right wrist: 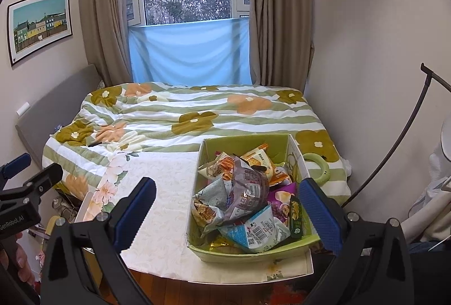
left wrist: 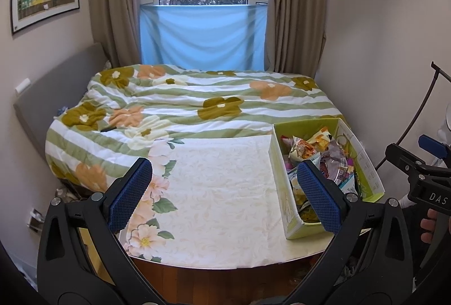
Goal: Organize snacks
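A green cardboard box (right wrist: pixel 293 144) stands on the right part of a cloth-covered table (right wrist: pixel 166 206), full of a loose heap of snack packets (right wrist: pixel 245 200). The box also shows in the left wrist view (left wrist: pixel 277 161) with the snack packets (left wrist: pixel 324 155) inside. My left gripper (left wrist: pixel 225 192) is open and empty, held above the table's cream cloth (left wrist: pixel 220 192), left of the box. My right gripper (right wrist: pixel 228 214) is open and empty, held in front of and above the box's near end. The right gripper also shows at the right edge of the left wrist view (left wrist: pixel 417 169).
A bed with a green-striped flowered quilt (right wrist: pixel 197 113) lies right behind the table. A green ring (right wrist: pixel 315 164) lies on the quilt right of the box. A window, curtains and a blue cloth (right wrist: pixel 188 51) are at the back. A black rod (right wrist: pixel 394 141) leans at the right wall.
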